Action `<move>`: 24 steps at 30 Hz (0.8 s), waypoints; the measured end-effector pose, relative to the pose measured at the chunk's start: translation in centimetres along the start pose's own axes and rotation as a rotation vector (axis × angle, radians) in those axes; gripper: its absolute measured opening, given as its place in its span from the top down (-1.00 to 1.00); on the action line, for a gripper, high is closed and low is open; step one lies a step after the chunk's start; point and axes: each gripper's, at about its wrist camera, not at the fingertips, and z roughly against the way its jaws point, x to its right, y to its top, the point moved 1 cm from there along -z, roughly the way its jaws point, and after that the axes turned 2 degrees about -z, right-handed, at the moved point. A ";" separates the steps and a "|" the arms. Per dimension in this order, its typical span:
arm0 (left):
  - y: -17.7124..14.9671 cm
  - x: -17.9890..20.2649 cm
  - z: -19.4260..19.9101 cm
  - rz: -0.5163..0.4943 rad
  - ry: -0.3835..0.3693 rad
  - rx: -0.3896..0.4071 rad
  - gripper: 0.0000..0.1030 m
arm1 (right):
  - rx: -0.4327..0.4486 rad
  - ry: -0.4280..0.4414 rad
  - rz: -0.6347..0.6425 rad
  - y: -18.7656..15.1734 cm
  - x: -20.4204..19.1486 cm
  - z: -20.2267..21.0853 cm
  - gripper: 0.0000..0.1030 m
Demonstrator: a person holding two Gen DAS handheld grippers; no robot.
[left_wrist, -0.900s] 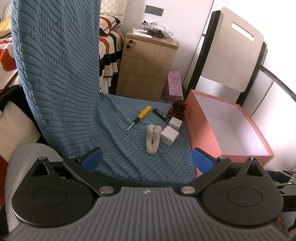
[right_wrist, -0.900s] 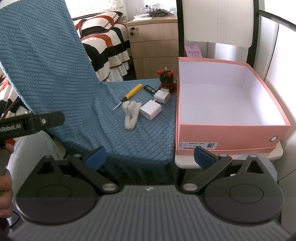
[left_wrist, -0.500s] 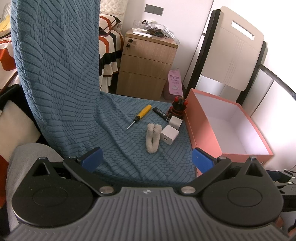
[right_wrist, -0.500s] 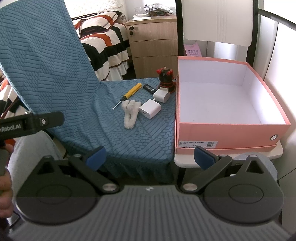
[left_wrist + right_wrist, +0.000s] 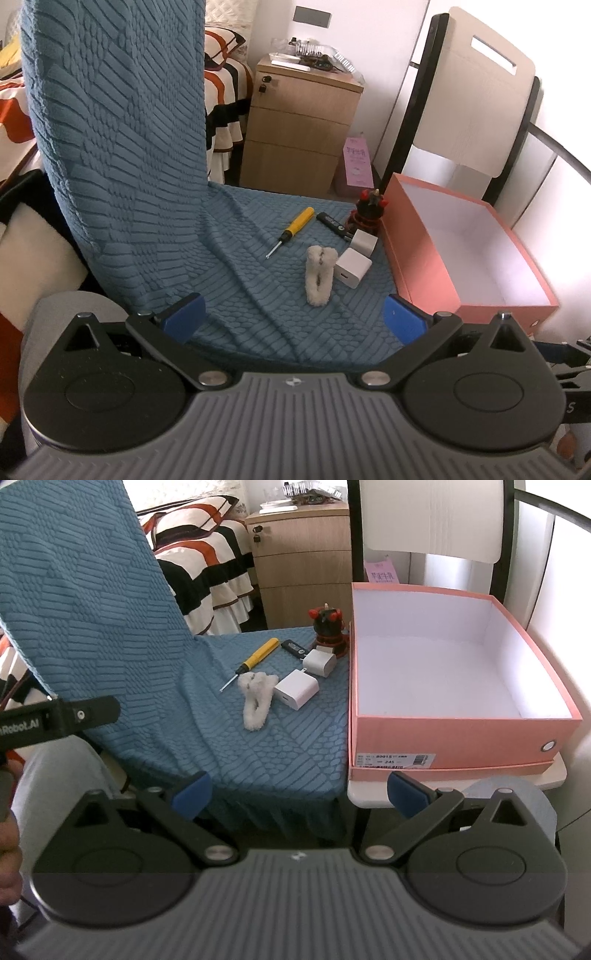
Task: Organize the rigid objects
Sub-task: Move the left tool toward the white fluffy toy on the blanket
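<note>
Both grippers, left [image 5: 293,315] and right [image 5: 299,788], gape empty (screwdriver [image 5: 258,656] lies ahead, slanting up-right, box [image 5: 461,738] beside).

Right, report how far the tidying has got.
Nothing done: the pink box holds nothing. In hand: nothing; the left tool and right tool are open, short of the items. Left on the blue cover: screwdriver, two white chargers, black stick, red-black toy, fluffy piece.

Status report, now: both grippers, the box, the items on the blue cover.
Left gripper and right gripper open, holding nothing. Pink box empty. Screwdriver, two white chargers, fluffy piece, figurine on the blue cover. Nothing blocking.
</note>
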 end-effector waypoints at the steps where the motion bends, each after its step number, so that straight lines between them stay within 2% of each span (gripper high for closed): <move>1: 0.0 0.0 -0.2 -0.003 -0.001 -0.003 -1.00 | 0.002 0.003 0.002 0.0 0.0 -0.1 -1.00; 15: 1.8 -0.8 -4.6 -0.024 -0.010 0.022 -1.00 | 0.000 0.090 0.060 0.7 -0.5 -4.1 -1.00; 20: 2.2 -1.1 -6.9 -0.029 -0.011 0.050 -1.00 | 0.027 0.132 0.104 1.1 -0.6 -5.5 -1.00; 24: 2.8 -1.2 -8.7 -0.037 -0.023 0.050 -1.00 | 0.049 0.112 0.127 2.1 -0.3 -6.6 -1.00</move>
